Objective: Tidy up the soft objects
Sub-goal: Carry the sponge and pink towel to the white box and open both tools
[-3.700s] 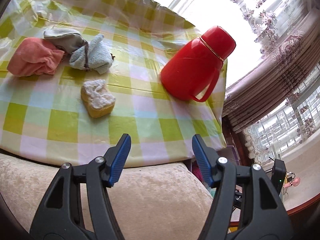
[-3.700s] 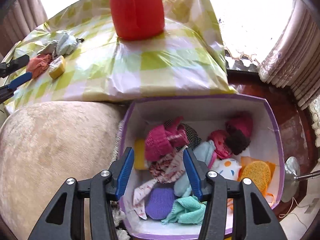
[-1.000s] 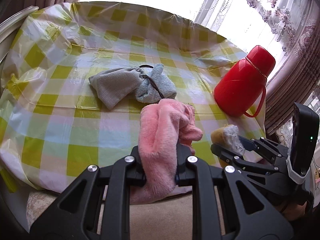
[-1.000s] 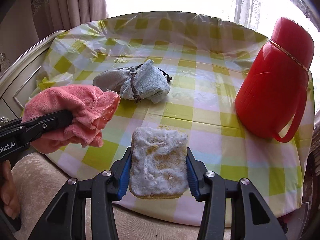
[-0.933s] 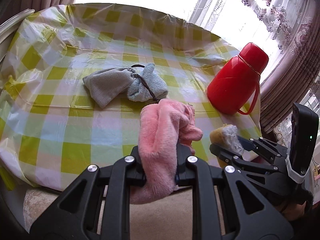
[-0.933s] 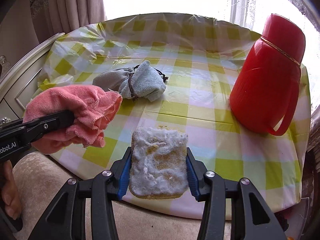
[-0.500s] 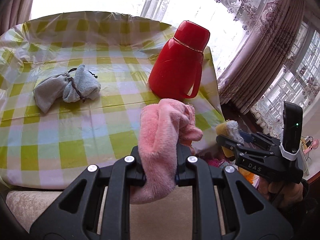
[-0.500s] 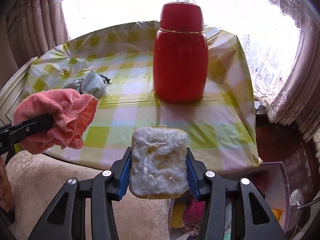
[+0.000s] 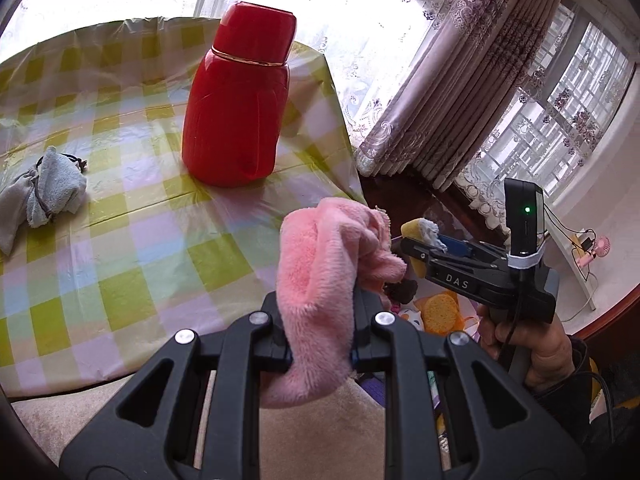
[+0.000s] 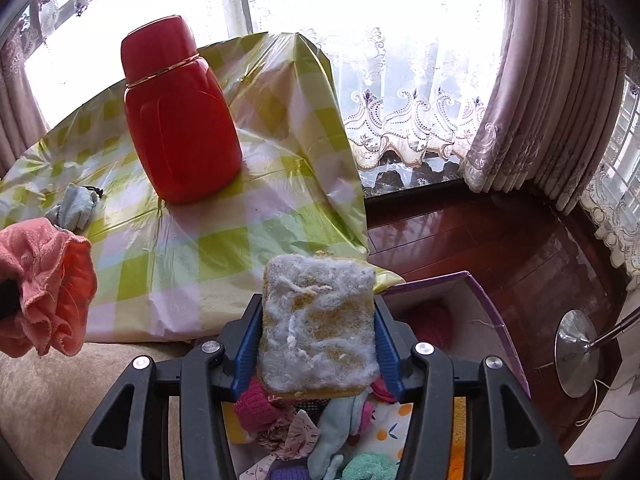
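The right tool, its jaws just loosening, is holding the fuzzy yellow sponge above the purple box below it for dropping; the left tool is clamping the pink fleece cloth.

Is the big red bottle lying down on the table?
No, the red bottle stands upright on the checked tablecloth, cap on top.
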`<state>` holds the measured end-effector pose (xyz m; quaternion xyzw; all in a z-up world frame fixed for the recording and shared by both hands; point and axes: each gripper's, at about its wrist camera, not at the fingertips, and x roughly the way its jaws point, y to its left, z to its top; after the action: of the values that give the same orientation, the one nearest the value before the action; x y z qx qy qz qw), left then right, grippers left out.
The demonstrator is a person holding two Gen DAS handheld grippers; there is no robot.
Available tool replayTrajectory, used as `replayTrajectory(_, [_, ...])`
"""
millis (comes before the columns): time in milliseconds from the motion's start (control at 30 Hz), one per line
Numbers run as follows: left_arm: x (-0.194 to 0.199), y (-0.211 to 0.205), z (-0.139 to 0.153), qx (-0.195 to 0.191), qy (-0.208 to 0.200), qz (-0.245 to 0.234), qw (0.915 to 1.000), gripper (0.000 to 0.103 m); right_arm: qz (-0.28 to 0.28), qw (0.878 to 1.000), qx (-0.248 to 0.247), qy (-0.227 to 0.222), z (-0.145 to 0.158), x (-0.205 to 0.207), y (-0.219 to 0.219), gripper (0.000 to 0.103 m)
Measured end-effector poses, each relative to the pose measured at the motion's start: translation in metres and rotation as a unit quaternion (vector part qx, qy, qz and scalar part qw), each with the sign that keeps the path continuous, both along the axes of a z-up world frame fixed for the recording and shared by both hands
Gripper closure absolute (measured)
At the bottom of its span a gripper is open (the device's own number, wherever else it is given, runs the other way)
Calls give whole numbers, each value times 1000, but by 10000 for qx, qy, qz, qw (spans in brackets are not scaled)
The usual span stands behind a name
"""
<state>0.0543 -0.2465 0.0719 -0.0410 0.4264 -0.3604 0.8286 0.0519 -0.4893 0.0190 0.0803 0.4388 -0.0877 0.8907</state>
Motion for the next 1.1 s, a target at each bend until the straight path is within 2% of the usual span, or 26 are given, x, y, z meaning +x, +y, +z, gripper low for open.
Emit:
replayTrajectory(67, [-2,-13,1,50,-21,-125,9999,81,-87,10000,-4,43,-3,0,-7,44])
replayTrajectory(167, [-3,-30,0,120,-24,-268,9996,81,-133,9999,13,34,-3,-3,-15,41])
replayTrajectory(367, [-7,-56,-3,168,79,-583,9981,81,-374,9993,95,-29,2,-14,-33,40])
replayTrajectory(567, [-7,-78,-4,-61,325,-895,9954,79,-559,9983,78,-128,10,-26,-46,39])
replayTrajectory(633, [-2,-85,-10,-183,525,-1018,9933,58,-609,9980,81,-163,13,-27,-48,37])
replayTrajectory(667, [3,-88,-14,-88,566,-904,9943,38,-623,9979,83,-176,13,-28,-49,37])
replayTrajectory(700, [7,-88,-18,51,504,-697,9963,34,-630,9978,77,-182,14,-29,-49,37])
replayTrajectory(800, [17,-80,-30,222,660,-446,9966,34,-594,9980,100,-178,14,-29,-48,36])
replayTrajectory(1100, [17,-51,-22,97,561,-133,9983,32,-239,9997,110,26,1,-23,-28,36])
